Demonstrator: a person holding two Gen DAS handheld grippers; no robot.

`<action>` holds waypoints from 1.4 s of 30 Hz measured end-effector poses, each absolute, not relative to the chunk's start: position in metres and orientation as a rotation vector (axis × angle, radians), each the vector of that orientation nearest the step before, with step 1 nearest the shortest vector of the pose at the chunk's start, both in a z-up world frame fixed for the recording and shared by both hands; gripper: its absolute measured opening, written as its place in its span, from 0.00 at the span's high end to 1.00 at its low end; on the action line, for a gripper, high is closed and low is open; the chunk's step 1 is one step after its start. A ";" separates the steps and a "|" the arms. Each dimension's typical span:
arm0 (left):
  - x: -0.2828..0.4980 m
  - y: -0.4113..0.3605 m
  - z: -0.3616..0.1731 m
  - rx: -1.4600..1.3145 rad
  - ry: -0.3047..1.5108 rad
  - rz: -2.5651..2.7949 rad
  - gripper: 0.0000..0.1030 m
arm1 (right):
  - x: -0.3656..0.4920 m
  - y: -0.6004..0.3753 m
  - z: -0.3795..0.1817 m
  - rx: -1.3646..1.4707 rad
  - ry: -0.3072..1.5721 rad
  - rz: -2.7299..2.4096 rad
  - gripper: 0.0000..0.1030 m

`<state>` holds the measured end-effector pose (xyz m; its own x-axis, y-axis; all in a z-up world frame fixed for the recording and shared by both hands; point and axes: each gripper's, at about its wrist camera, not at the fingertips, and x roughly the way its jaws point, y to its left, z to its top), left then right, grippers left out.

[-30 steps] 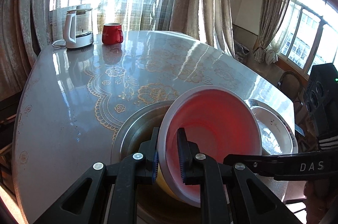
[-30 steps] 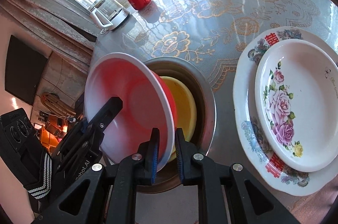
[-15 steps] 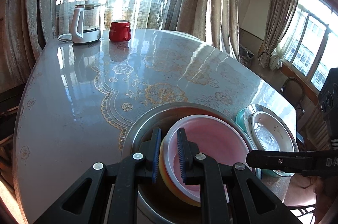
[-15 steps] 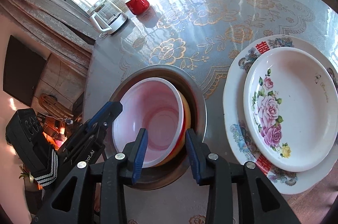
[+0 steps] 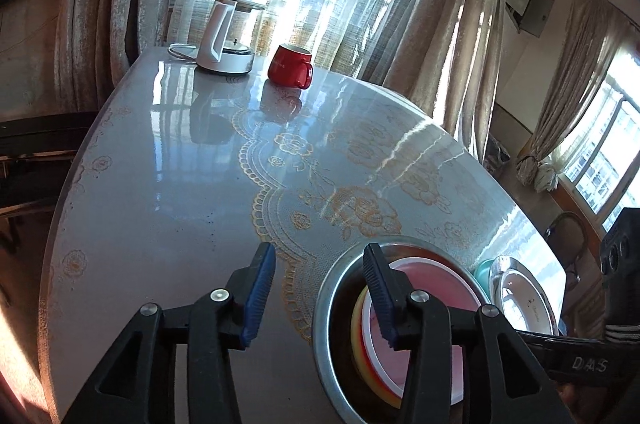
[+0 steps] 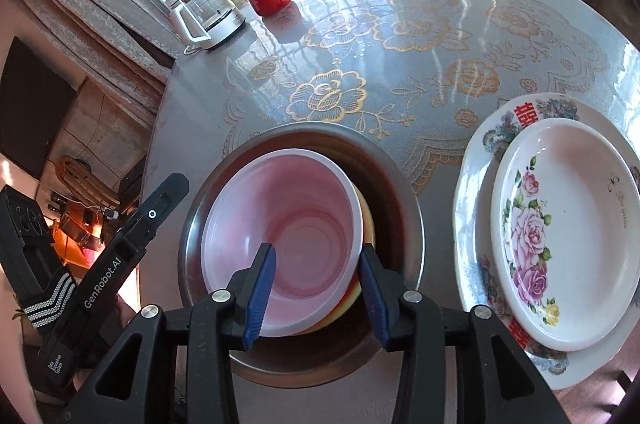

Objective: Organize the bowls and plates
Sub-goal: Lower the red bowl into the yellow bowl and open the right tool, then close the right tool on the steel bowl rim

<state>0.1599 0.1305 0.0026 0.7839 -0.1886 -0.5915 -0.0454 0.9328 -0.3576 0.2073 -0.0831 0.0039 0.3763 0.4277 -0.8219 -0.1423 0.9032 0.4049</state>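
3 nested bowls (image 6: 280,244), 2 plates (image 6: 560,224)

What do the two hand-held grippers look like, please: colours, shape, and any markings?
Both are black plastic frames with silver screw heads and two fingers faced with ribbed blue pads. The left hand-held gripper shows this in its own view, the right hand-held gripper likewise. In the right view, the left one's body reads "GenRobot.AI", with a black-and-white striped strap behind it.

Yellow bowl (image 6: 367,224) mostly hidden (under pink bowl (image 6: 296,220)).
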 end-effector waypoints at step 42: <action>0.116 0.125 -0.019 -0.435 0.839 -0.076 0.67 | 0.174 -0.125 -0.013 0.384 1.127 0.426 0.66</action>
<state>0.1156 0.1251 -0.0191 0.6709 -0.2345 -0.7035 -0.1039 0.9096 -0.4022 0.1743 -0.1246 -0.0133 0.3654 0.5105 -0.7784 -0.1323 0.8562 0.4994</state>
